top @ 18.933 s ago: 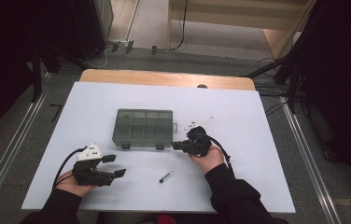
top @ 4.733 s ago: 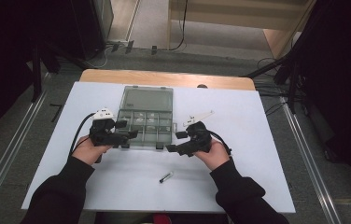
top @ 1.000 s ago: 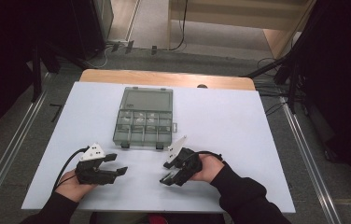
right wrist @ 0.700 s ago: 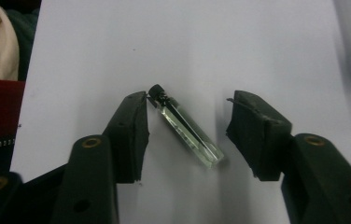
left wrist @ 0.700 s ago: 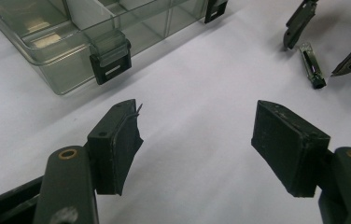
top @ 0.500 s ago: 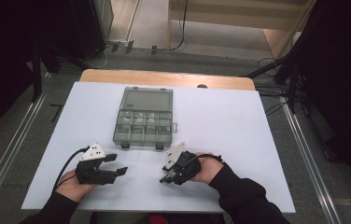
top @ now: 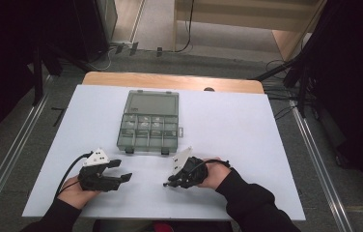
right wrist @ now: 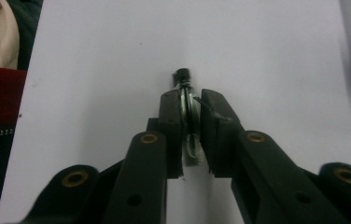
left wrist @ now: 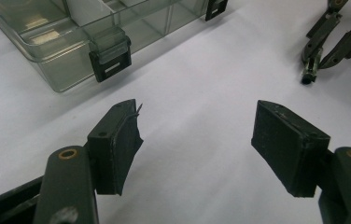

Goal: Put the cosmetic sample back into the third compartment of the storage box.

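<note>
A small metal pin with a black head [right wrist: 183, 77] lies on the white table, between the pads of my right gripper [right wrist: 192, 100]. Its jaws have just been closing and now press on the pin's shaft. In the high view the right gripper [top: 168, 182] is low on the table near the front edge, pointing left. My left gripper [top: 122, 170] rests to its left, jaws wide apart. In the left gripper view that gripper [left wrist: 197, 123] is open over bare table, and the right gripper's jaws [left wrist: 325, 39] show at the top right.
A clear compartment box [top: 146, 145] stands with its lid open behind both grippers, mid-table. Its front wall and black latch [left wrist: 110, 58] are just ahead of the left jaws. The table's front edge is close behind both hands.
The right gripper's jaws have drawn together around the small pin. Both hands stay where they were.
</note>
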A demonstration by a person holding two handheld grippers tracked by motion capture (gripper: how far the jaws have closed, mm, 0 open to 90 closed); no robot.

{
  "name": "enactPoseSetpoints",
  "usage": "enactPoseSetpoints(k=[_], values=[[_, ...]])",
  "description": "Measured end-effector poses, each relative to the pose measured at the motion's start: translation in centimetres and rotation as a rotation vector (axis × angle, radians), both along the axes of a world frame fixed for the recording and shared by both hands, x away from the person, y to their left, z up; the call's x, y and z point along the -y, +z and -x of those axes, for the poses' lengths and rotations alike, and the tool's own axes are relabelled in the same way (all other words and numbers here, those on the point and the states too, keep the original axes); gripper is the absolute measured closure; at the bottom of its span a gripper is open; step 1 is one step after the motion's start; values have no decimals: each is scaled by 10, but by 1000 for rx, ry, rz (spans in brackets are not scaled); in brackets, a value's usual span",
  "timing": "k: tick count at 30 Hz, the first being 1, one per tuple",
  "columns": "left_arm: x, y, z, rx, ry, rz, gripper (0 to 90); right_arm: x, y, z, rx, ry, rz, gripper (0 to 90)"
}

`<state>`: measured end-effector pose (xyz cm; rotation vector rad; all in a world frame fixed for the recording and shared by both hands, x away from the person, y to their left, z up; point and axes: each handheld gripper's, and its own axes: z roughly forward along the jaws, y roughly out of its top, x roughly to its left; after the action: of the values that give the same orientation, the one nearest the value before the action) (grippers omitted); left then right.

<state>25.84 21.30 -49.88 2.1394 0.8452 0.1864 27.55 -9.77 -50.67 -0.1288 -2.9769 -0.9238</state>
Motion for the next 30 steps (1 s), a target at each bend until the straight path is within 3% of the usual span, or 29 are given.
enactPoseSetpoints(k=[9, 16, 20, 30], values=[[0, 1, -1, 8, -4, 9, 314, -1, 2, -3, -55, -37, 16, 814], [4, 2, -4, 16, -20, 12, 314, 6, 9, -9, -126, -124, -7, 814], [6, 3, -6, 18, -29, 13, 314, 11, 13, -10, -171, -203, -11, 813], [12, 3, -10, 25, -51, 20, 314, 21, 20, -13, -228, -339, -47, 814]])
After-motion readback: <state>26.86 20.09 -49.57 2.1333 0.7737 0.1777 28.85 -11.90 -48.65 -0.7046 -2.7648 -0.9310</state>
